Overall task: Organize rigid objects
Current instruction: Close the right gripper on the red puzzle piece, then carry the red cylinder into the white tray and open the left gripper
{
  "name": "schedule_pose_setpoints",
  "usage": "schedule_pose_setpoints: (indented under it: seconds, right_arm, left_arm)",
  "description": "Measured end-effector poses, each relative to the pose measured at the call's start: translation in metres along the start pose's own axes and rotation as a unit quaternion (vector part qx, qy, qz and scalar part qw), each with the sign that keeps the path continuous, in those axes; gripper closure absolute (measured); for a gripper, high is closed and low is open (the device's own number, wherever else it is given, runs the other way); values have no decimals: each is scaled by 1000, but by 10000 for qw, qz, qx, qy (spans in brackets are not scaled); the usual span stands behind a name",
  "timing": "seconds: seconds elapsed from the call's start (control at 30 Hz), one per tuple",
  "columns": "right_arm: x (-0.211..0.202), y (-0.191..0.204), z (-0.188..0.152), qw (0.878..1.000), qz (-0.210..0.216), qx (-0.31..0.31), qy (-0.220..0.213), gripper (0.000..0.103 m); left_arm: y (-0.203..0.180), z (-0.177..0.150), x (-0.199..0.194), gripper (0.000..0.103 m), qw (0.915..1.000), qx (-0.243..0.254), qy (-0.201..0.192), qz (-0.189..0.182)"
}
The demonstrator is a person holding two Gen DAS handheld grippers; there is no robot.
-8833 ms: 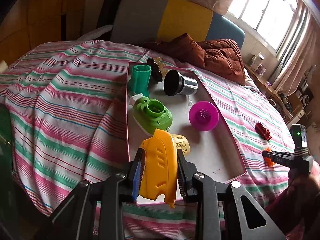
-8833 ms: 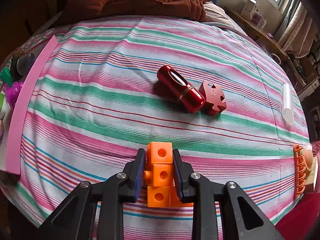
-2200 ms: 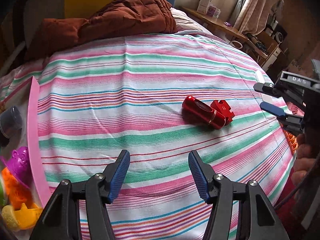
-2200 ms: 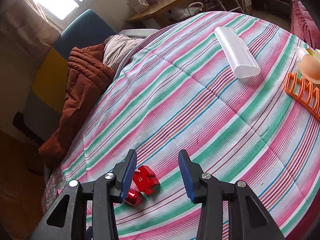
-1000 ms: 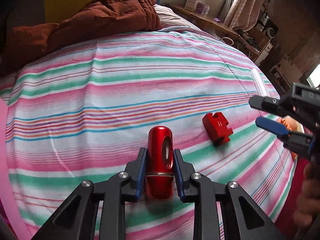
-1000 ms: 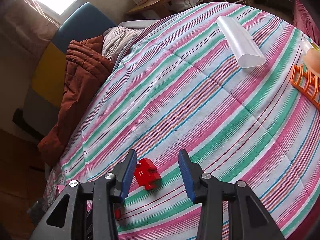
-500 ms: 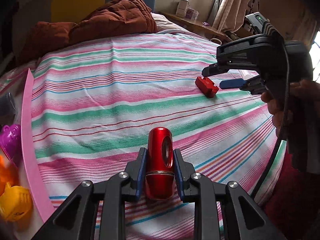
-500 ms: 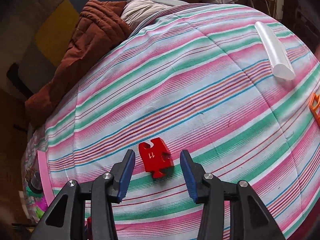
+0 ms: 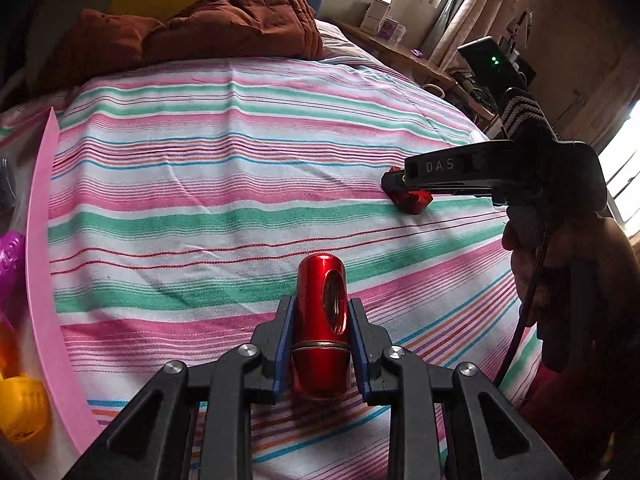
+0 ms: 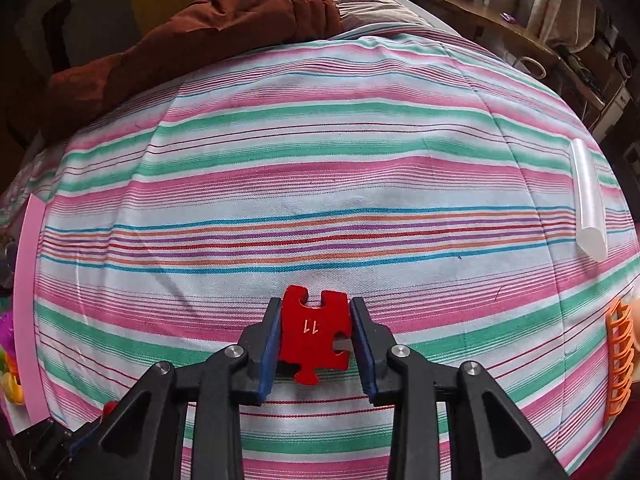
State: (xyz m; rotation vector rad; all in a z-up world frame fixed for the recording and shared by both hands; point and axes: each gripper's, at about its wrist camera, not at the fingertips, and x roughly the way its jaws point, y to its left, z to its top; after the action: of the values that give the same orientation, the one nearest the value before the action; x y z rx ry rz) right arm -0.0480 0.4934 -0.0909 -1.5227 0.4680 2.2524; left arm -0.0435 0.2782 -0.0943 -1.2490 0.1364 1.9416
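Note:
A shiny red metal cylinder (image 9: 320, 320) sits lengthwise in my left gripper (image 9: 321, 304), which is shut on it above the striped bedspread (image 9: 200, 184). On the cloth lies a flat red puzzle piece (image 10: 314, 336) marked 11. My right gripper (image 10: 314, 308) is down around it, jaws closing, and both blue pads touch its sides. In the left wrist view the right gripper (image 9: 400, 184) reaches in from the right in a person's hand, covering most of the puzzle piece (image 9: 414, 200).
A pink tray rim (image 9: 40, 240) runs along the left, with a purple toy (image 9: 10, 264) and a yellow toy (image 9: 20, 408) inside. A translucent tube (image 10: 588, 200) and an orange rack (image 10: 620, 360) lie at the right. A brown blanket (image 9: 220, 28) is heaped behind.
My right gripper rolled, came down over the red puzzle piece and narrowed its jaws onto it. My left gripper carried the red cylinder leftwards, bringing the pink tray into view.

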Motion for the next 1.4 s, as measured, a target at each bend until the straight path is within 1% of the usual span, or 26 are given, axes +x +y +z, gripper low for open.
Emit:
schedule_pose_setpoints:
  seconds: [0.1, 0.23, 0.33, 0.4, 0.53, 0.7, 0.8, 1.03, 1.4]
  right_arm:
    - [0, 3, -1, 9998, -51, -161, -72, 68]
    - [0, 9, -1, 9991, -143, -379, -156, 68]
    - [-1, 17, -6, 9977, -235, -587, -245, 69]
    - [1, 15, -4, 9977, -239, -582, -263, 69]
    - [-1, 11, -4, 9987, -122, -420, -263, 69]
    - [-1, 18, -7, 9966, -277, -654, -421, 69]
    - [-2, 18, -7, 9965, -274, -652, -436, 69]
    - [-3, 23, -8, 9946, -414, -818, -483, 70]
    - [-3, 24, -9, 9940, -451, -847, -531, 70]
  left_arm:
    - [-5, 6, 5, 75, 9999, 80, -7, 148]
    - [-17, 2, 4, 77, 9979, 358, -159, 516]
    - [-17, -5, -4, 77, 9975, 234, -208, 627]
    - [-17, -9, -13, 77, 9969, 226, -259, 713]
    - [-16, -12, -40, 77, 9946, 281, -522, 848]
    - [-15, -10, -70, 77, 9908, 256, -835, 1036]
    - [-9, -13, -86, 77, 9893, 173, -954, 1090]
    - [11, -24, -117, 77, 9853, -85, -1158, 1254]
    - [49, -42, -146, 77, 9784, -485, -1318, 1519]
